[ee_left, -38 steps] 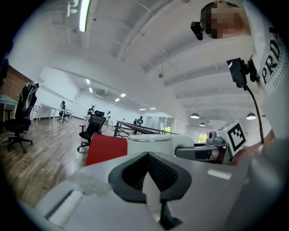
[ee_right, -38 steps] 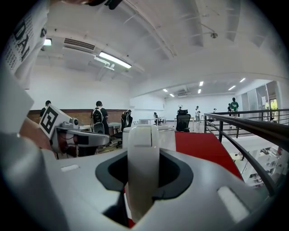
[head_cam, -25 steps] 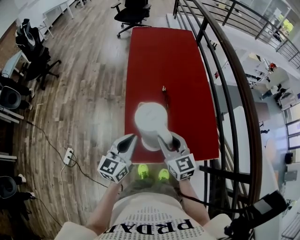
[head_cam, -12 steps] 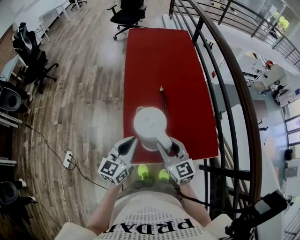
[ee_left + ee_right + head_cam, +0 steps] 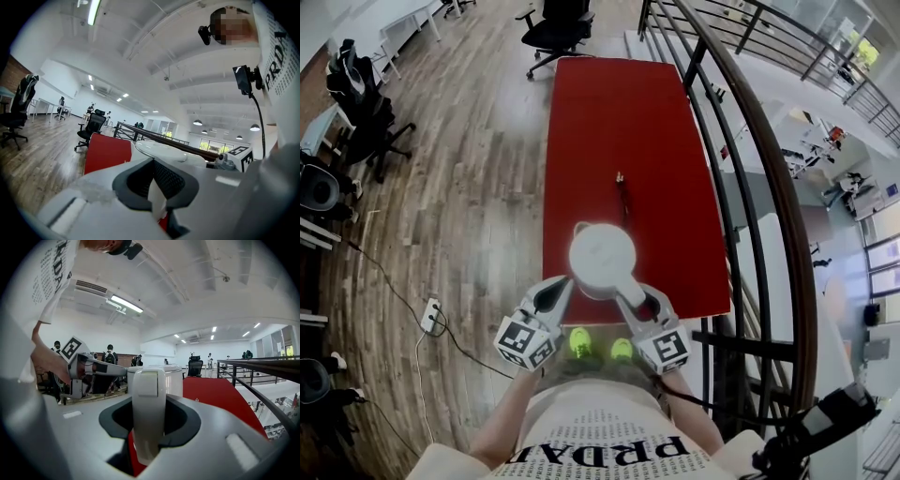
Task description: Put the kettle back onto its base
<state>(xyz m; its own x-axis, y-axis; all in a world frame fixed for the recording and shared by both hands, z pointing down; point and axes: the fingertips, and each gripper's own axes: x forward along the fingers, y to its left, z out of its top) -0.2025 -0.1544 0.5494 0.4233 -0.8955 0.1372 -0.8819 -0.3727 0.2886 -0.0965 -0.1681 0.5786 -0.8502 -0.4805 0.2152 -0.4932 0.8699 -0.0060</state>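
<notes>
White kettle (image 5: 602,255) hangs over the near end of the red table (image 5: 619,112), right gripper (image 5: 628,292) pinching its handle (image 5: 147,404). Left gripper (image 5: 555,286) pressed together, empty, just beside. Probably rigid, smooth, top-heavy if filled; handle is the safest hold.

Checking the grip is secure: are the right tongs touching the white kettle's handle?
Touching. The right gripper view shows the white plastic kettle handle standing between the right tongs, their dark pads closed against its sides.
</notes>
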